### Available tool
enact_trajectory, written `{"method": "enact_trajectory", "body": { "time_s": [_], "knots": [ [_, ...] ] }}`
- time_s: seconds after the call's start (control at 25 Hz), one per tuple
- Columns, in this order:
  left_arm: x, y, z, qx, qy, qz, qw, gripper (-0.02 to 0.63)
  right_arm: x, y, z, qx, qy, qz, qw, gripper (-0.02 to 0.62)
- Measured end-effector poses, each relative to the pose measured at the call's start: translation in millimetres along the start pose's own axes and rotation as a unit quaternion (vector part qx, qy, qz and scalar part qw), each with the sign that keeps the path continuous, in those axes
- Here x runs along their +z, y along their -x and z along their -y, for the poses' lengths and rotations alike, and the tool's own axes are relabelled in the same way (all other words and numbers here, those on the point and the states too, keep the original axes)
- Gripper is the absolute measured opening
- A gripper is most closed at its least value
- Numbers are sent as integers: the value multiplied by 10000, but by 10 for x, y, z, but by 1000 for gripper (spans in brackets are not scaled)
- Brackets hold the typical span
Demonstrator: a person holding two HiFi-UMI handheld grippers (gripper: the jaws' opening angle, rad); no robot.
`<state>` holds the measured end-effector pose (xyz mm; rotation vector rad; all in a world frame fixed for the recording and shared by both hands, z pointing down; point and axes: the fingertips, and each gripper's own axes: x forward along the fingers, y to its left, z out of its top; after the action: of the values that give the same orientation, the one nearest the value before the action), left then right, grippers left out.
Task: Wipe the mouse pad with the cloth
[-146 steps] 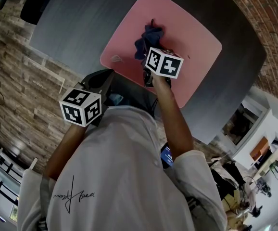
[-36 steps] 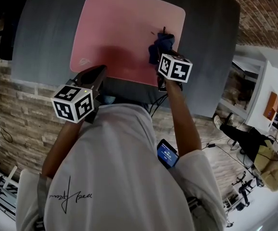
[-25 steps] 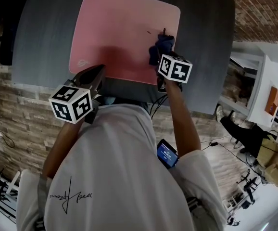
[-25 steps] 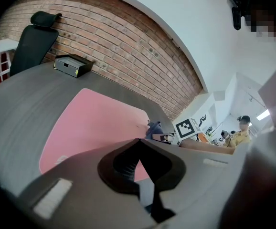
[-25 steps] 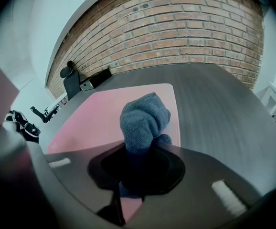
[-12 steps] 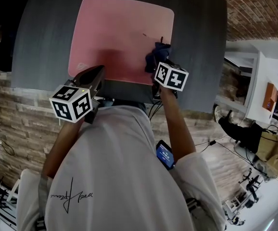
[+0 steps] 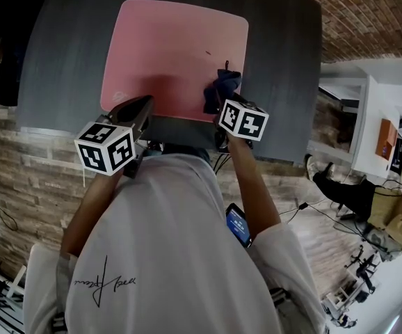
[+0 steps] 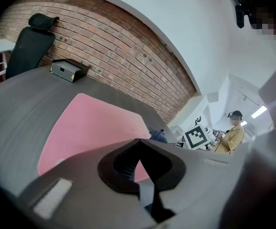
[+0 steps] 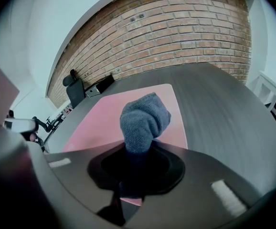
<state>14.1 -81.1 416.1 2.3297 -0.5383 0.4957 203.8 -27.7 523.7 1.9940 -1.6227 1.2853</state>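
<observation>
- A person stands at a dark grey worktop, seen from above, with a gripper in each hand.
- A pink pad lies flat on the worktop. Its near edge runs close to the worktop's near edge.
- The pad's long axis runs left to right across the person. A small pale logo marks its near left corner.
- The right gripper has its jaws clamped on a dark blue cloth.
- In the right gripper view, the cloth is a bunched wad. It sticks straight out from between the jaws, along the gripper's line and away from the person.
- The cloth sits over the pad's near right part. It appears to touch the surface, though contact cannot be confirmed.
- The left gripper hangs just off the pad's near left edge. Its jaws are closed together with nothing between them, and it is not touching the pad.
- Step in hand, as a judgement: the wiping stroke, with the cloth at the near right of the pad.
- A small dark speck shows further out on the pad's right side.
- The next move likely calls for pressing the cloth down and sweeping it across the pad, towards the far and left parts.
- The left gripper could steady the near edge if the pad slides.
</observation>
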Motion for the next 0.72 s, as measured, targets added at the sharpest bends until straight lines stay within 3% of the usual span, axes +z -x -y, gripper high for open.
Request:
{"method": "enact_trajectory", "body": {
  "time_s": [0.72],
  "knots": [
    [-67, 125, 162, -172, -209, 96, 9996, 11, -176, 381, -392, 514, -79, 155, 9985, 57]
  ]
}}
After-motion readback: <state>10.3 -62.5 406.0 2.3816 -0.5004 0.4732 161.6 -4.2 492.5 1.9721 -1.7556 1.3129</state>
